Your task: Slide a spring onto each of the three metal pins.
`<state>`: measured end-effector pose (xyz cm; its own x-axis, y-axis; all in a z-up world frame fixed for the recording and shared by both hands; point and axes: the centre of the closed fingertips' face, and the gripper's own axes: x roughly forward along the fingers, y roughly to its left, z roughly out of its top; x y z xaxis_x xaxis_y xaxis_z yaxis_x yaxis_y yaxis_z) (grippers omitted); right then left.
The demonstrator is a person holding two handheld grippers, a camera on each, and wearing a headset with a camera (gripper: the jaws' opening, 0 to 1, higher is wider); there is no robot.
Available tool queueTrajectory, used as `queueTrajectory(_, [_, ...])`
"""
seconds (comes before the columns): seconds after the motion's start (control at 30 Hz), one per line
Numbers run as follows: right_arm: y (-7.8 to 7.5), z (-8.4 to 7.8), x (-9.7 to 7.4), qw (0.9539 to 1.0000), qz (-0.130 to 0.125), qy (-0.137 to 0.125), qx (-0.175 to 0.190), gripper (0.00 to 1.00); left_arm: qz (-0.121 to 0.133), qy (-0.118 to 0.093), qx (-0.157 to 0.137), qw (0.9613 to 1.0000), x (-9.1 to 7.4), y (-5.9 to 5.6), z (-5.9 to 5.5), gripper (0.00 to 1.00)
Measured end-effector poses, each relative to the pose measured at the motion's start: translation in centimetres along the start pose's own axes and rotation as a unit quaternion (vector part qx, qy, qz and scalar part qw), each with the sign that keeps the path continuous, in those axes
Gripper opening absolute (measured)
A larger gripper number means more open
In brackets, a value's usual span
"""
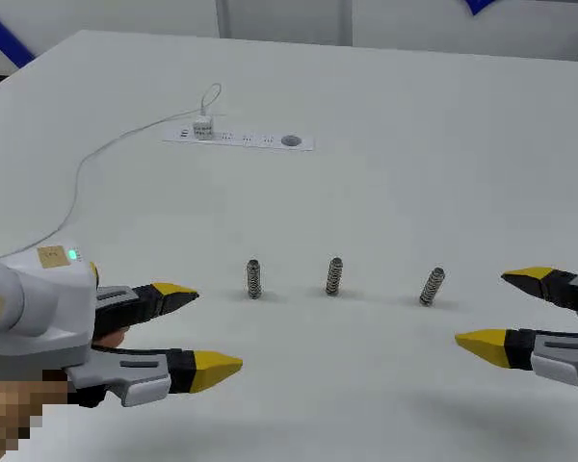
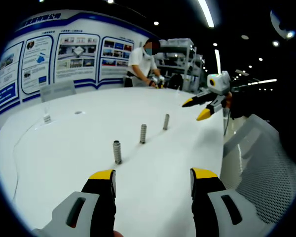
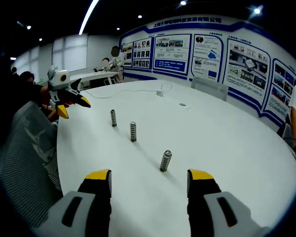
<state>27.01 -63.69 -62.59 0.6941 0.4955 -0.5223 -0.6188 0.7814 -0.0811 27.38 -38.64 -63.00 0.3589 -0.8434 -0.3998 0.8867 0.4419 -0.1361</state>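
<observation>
Three metal pins stand in a row on the white table, each with a spring on it: the left one (image 1: 254, 279), the middle one (image 1: 334, 275) and the right one (image 1: 432, 286), which leans a little. My left gripper (image 1: 208, 326) is open at the lower left, short of the left pin (image 2: 117, 152), with nothing between its yellow fingertips. My right gripper (image 1: 506, 308) is open at the right edge, beside the right pin (image 3: 165, 161), also holding nothing. Each gripper appears in the other's view: the right one (image 2: 197, 107), the left one (image 3: 71, 107).
A white power strip (image 1: 239, 139) with a plugged-in adapter and a cable (image 1: 87, 164) lies at the back of the table. A mesh chair back (image 2: 266, 158) stands by the table edge. A person (image 2: 143, 61) stands far behind the table.
</observation>
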Motion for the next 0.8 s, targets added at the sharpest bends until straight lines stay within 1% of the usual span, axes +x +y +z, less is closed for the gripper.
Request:
queueTrajectory(0.17, [-0.04, -0.17, -0.05, 1.0000, -0.002, -0.001, 0.006, 0.64, 0.001, -0.001, -0.001, 1.0000, -0.01, 0.03, 0.01, 0.62])
queueTrajectory(0.5, [-0.02, 0.14, 0.03, 1.0000, -0.001, -0.004, 0.006, 0.64, 0.004, -0.002, -0.002, 1.0000, -0.11, 0.10, 0.09, 0.62])
queueTrajectory(0.8, [-0.04, -0.06, 0.13, 0.9999, -0.002, -0.002, 0.010, 0.64, 0.002, 0.001, -0.002, 1.0000, -0.01, 0.09, -0.06, 0.62])
